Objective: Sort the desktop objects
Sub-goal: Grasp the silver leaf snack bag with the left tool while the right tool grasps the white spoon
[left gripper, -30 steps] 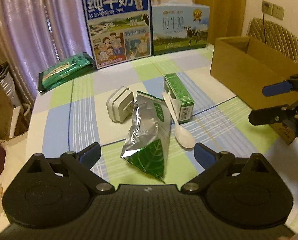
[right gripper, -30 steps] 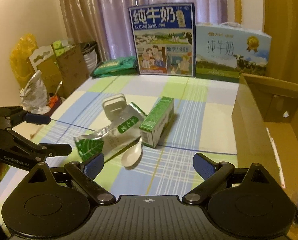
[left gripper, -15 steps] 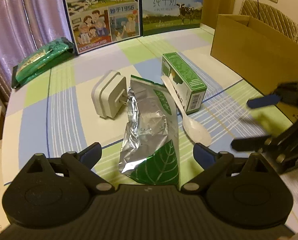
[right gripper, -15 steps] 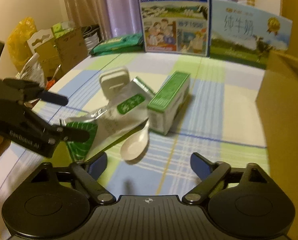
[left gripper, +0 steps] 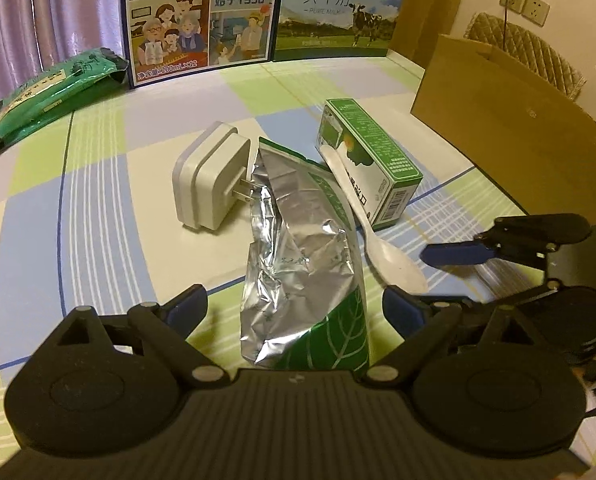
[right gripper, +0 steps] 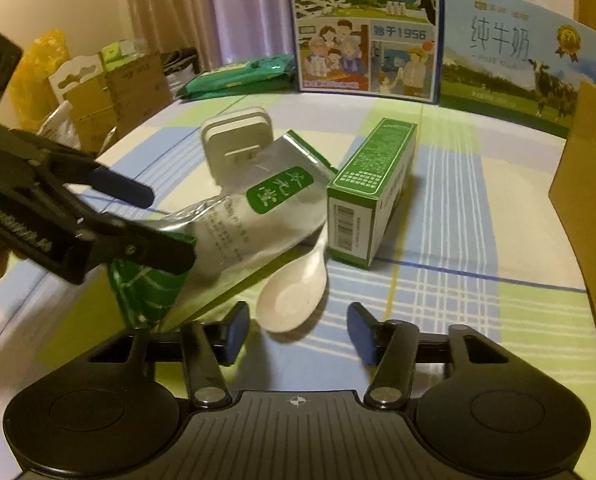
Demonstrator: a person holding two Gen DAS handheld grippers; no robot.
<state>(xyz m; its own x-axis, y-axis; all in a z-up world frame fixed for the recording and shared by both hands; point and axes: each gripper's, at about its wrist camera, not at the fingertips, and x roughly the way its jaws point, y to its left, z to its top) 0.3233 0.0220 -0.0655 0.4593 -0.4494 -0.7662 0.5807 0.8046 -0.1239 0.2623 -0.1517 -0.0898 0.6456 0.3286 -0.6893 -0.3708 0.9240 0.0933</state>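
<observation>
A crumpled silver-green foil pouch (left gripper: 298,248) (right gripper: 258,216) lies mid-table. My left gripper (left gripper: 294,308) (right gripper: 166,224) is open, its fingers either side of the pouch's leaf-printed end. A white plastic spoon (left gripper: 378,240) (right gripper: 294,296) leans against a green carton (left gripper: 370,152) (right gripper: 370,184). My right gripper (right gripper: 300,332) (left gripper: 424,276) is open, and the spoon's bowl sits just ahead of the gap between its fingers. A white charger plug (left gripper: 210,176) (right gripper: 238,140) lies behind the pouch, its prongs touching the pouch.
An open cardboard box (left gripper: 498,120) (right gripper: 586,184) stands on the right of the checked tablecloth (left gripper: 98,208). Two milk cases (left gripper: 202,20) (left gripper: 338,8) line the back edge, with a green packet (left gripper: 54,88) at the back left. Boxes and bags (right gripper: 98,92) sit beyond the table's left edge.
Both grippers have moved down and forward to the objects. The left one now straddles the pouch's end. The right one has reached the spoon, and its fingers stand closer together.
</observation>
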